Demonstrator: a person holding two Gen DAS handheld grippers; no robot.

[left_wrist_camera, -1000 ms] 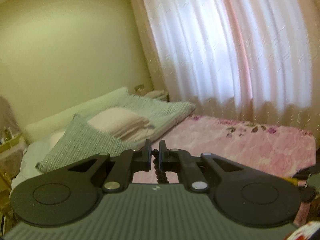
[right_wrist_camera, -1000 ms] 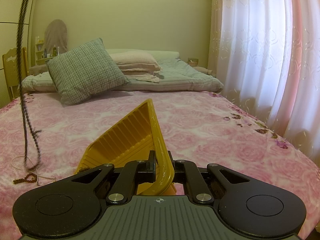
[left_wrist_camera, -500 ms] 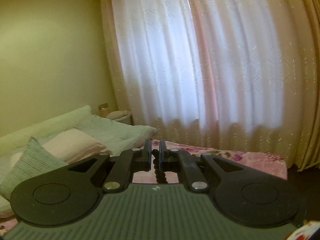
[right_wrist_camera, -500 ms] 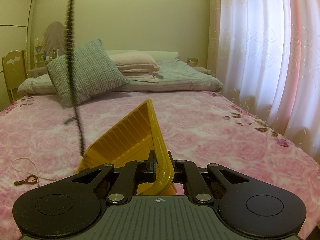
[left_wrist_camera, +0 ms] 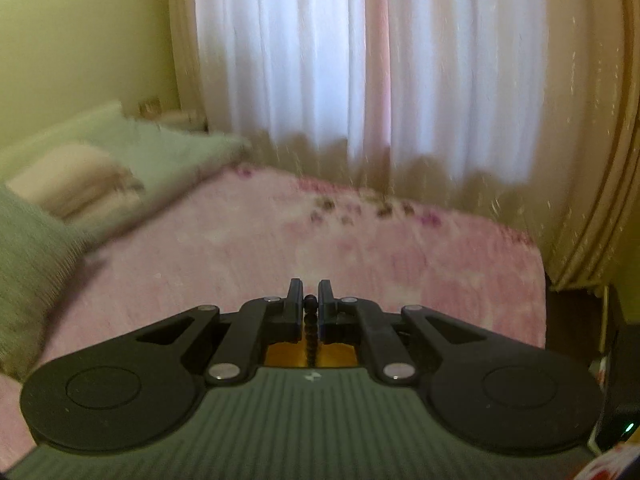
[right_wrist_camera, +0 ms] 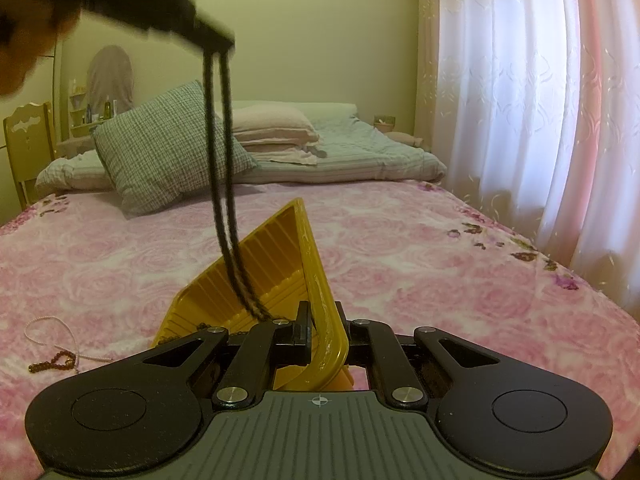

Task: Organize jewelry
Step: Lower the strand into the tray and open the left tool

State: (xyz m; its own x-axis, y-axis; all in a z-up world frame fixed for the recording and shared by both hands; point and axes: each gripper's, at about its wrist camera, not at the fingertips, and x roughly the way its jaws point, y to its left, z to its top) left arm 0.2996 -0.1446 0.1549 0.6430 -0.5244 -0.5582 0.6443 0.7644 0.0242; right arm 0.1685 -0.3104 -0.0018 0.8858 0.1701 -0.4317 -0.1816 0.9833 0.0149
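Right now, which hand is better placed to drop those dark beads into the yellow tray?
Left. The left gripper pinches the dark beads, dangling into the yellow tray. The right gripper is clamped on the tray's rim.

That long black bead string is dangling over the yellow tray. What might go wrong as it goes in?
The black bead necklace hangs doubled from the left gripper, its low end just reaching the tilted yellow tray. The right gripper grips only the tray's rim, so the tray could slip or tip. On that slope the beads may slide out onto the pink bedspread. A brown bead strand lies there already.
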